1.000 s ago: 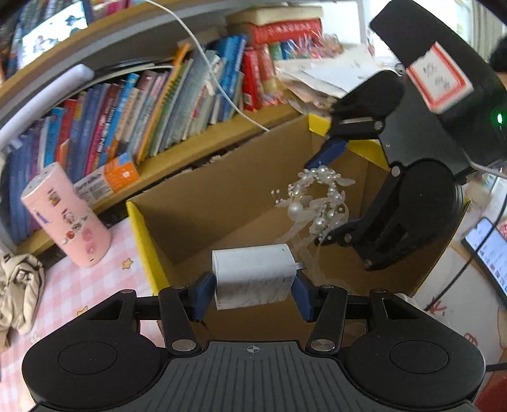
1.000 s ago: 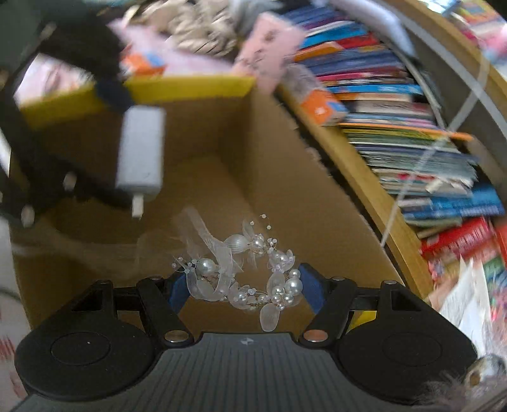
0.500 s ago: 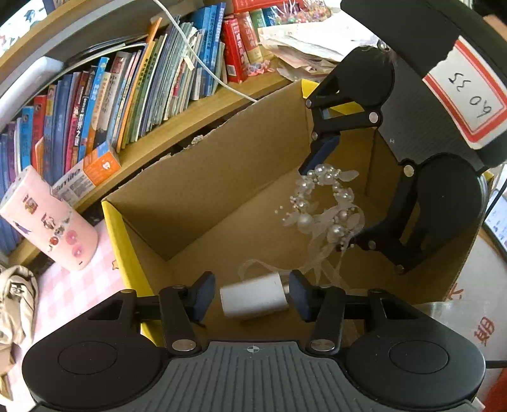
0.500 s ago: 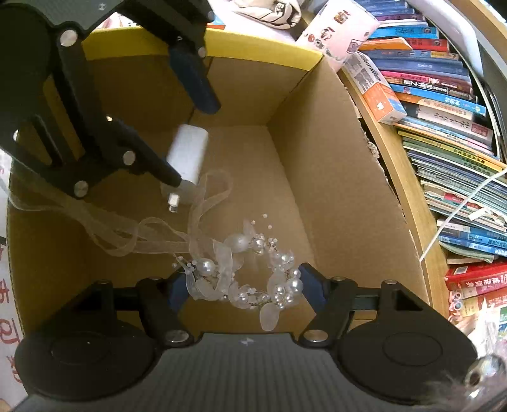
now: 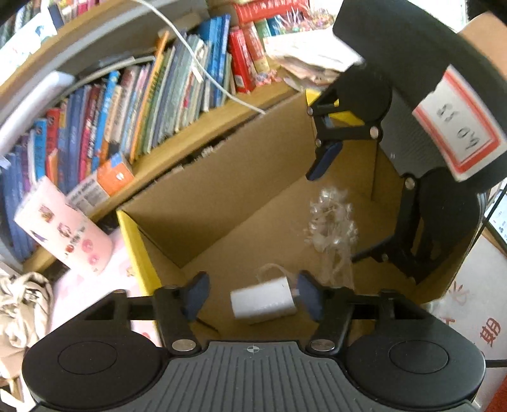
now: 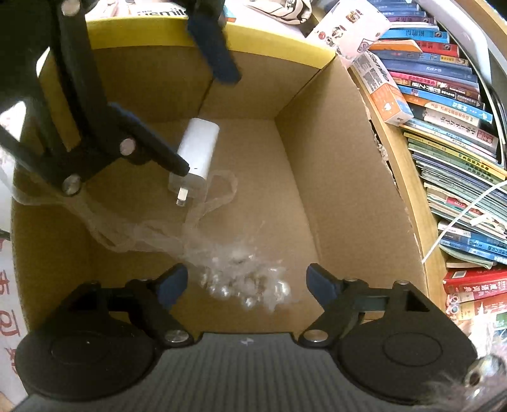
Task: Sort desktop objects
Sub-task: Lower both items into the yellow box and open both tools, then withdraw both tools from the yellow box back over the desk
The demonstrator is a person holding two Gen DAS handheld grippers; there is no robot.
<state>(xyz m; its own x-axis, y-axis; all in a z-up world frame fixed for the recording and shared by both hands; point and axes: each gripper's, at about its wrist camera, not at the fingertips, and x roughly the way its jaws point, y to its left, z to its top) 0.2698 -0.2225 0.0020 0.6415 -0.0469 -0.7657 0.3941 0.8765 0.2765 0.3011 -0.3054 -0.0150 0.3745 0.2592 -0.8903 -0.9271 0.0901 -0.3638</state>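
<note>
Both grippers hang over an open cardboard box with a yellow rim [image 5: 133, 228] [image 6: 279, 41]. My left gripper [image 5: 252, 296] [image 6: 204, 119] has its jaws opening. A white plug charger [image 5: 263, 299] [image 6: 198, 149] sits loose between them, down in the box, with neither pad pressing on it. My right gripper [image 6: 246, 281] [image 5: 345, 206] is opening too. A pearl hairpiece [image 6: 244, 282] [image 5: 332, 222] with a sheer ribbon is blurred between its pads and free of them, low in the box.
A wooden bookshelf [image 5: 202, 139] packed with books runs along the far side of the box. A pink patterned canister [image 5: 63, 228] [image 6: 348, 22] and an orange-white carton [image 5: 104, 183] [image 6: 383, 92] stand by the box corner. A crumpled cloth [image 5: 19, 304] lies left.
Both grippers have opened. The charger left the left jaws and dropped into the box. The pearl hairpiece slipped from the right jaws and sank toward the box floor.
</note>
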